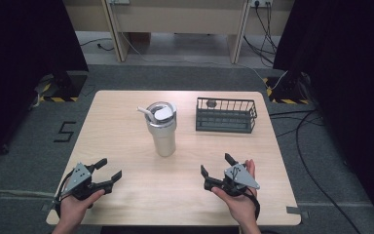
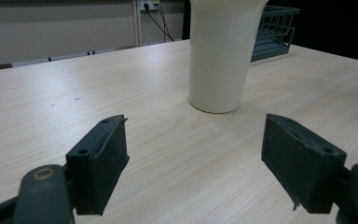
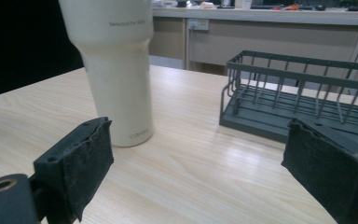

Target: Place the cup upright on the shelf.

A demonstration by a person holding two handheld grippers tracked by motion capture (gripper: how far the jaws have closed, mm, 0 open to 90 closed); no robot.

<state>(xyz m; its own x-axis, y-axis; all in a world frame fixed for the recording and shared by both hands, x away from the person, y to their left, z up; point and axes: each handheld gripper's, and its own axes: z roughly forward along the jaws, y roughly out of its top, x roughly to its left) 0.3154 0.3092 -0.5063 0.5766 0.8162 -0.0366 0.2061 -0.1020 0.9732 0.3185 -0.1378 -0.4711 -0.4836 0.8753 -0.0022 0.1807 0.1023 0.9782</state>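
a cream tumbler [image 1: 162,130] stands upright near the middle of the light wooden table [image 1: 126,195], with a lid on top and a white straw sticking up at the lid's left edge. to its right, toward the far right part of the table, sits a dark wire basket [image 1: 226,115], apart from the tumbler; a small round thing lies in its far left corner, too small to make out.

both tools are held low at the near edge, each in a hand. the left gripper [image 1: 108,170] sits at the near left, jaws spread wide with nothing between them, pointing toward the right and away from the person. the tumbler is ahead of it and off to its right, well apart — in the left gripper view the tumbler's lower body [image 2: 221,53] stands beyond the open gap, nearer the right-hand jaw, with bare tabletop between it and the pads.

the right gripper [image 1: 216,165] is at the near right, also spread open and empty. the tumbler lies ahead and to its left, not touching; in the right gripper view the tumbler [image 3: 114,65] rises just beyond the left-hand jaw, while the basket [image 3: 303,93] stretches behind the right-hand jaw.

the two grippers are well apart from each other, with the tumbler farther back — roughly between them.
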